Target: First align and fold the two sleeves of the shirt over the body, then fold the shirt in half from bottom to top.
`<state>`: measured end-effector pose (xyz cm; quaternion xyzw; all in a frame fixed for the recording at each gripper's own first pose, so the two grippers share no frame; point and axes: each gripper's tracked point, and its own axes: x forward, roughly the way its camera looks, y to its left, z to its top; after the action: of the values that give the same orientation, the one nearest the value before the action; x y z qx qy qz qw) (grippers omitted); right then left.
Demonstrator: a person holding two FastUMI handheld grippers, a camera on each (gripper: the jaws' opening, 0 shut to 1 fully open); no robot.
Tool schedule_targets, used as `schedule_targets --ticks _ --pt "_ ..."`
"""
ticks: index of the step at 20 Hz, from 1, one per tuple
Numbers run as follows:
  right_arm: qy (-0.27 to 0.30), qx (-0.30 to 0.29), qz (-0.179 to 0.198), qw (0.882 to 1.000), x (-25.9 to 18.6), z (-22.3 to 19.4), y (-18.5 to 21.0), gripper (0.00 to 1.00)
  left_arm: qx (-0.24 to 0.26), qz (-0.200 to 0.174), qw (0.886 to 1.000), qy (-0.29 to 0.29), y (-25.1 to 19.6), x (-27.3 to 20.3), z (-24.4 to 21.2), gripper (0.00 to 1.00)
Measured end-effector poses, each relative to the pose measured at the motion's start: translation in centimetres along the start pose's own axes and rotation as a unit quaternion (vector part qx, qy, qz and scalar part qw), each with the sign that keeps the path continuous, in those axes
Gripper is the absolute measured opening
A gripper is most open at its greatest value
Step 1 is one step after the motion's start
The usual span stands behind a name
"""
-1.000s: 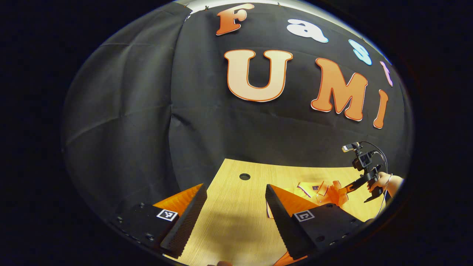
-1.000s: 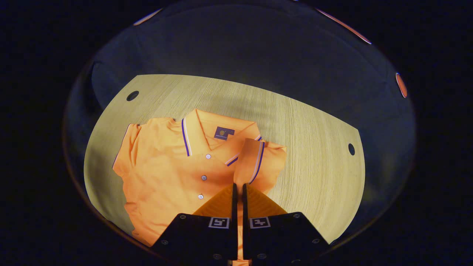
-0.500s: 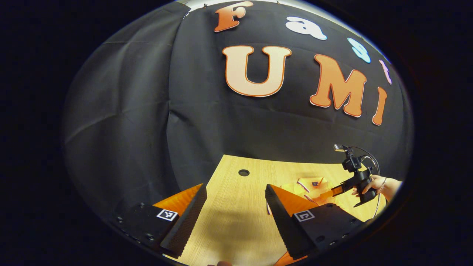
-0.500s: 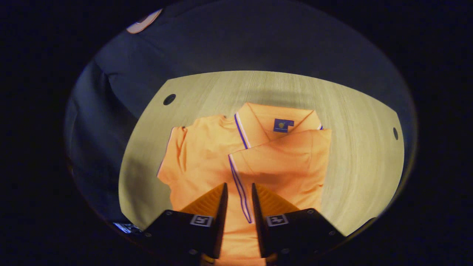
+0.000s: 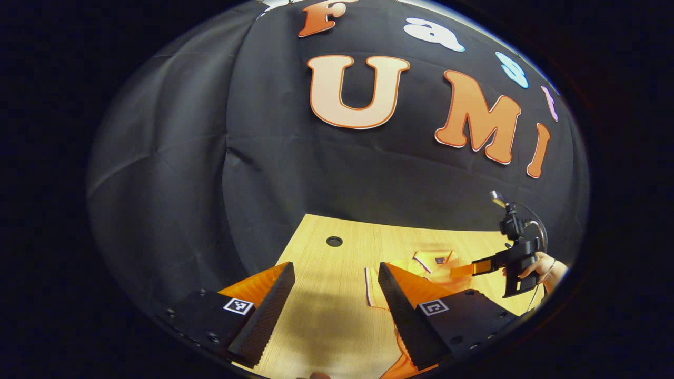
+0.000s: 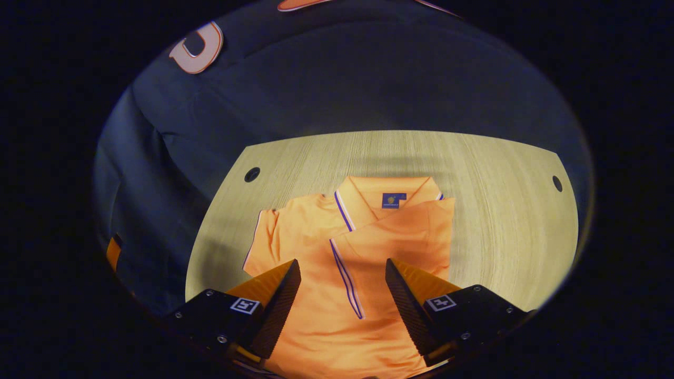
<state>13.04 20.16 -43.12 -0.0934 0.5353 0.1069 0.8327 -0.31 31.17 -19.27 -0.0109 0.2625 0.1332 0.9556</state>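
Observation:
An orange polo shirt (image 6: 316, 316) lies flat on the wooden table (image 6: 495, 221), collar (image 6: 368, 197) toward the far wall. One sleeve (image 6: 400, 237) is folded across the chest, its striped cuff (image 6: 346, 281) running down the middle. The other sleeve (image 6: 263, 239) lies spread out to the side. My right gripper (image 6: 342, 266) hovers open just above the shirt's chest, holding nothing. My left gripper (image 5: 337, 271) stands open over bare table beside the shirt (image 5: 421, 260). In the left gripper view, a hand (image 5: 542, 265) holds the right gripper (image 5: 457, 272) over the shirt.
Round holes sit in the table top near the far corners (image 6: 251, 174) (image 6: 557, 183) (image 5: 334, 241). The black cloth wall (image 5: 210, 158) closes off the table's far and side edges. Bare wood lies beside the shirt (image 6: 505, 247).
My right gripper opened and let go of the sleeve, which now lies across the chest, then drew back a little. The left gripper only shifted slightly.

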Motion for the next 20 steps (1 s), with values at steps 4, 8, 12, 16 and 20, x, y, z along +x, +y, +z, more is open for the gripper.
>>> schedule_targets --ticks 4,8,12,16,20 --pt "-0.062 0.007 -0.018 0.998 -3.9 3.0 -2.5 0.99 0.004 -0.022 0.999 0.049 -2.2 3.0 -1.4 0.98" --pt "-0.101 0.007 -0.041 0.994 -8.1 4.4 -5.6 0.98 -0.007 -0.047 0.994 0.096 -4.4 6.5 -3.3 0.98" --pt "-0.121 0.016 -0.041 0.992 -11.7 4.4 -8.0 0.99 -0.013 -0.058 0.984 0.168 -5.6 10.8 -5.9 0.98" --pt "-0.159 0.034 -0.049 0.986 -15.4 4.9 -10.9 0.98 0.011 -0.068 0.968 0.243 -7.3 14.4 -9.0 0.98" --pt "-0.162 0.047 -0.057 0.984 -17.9 3.7 -14.5 0.98 0.016 -0.075 0.945 0.317 -9.2 17.0 -12.8 0.98"
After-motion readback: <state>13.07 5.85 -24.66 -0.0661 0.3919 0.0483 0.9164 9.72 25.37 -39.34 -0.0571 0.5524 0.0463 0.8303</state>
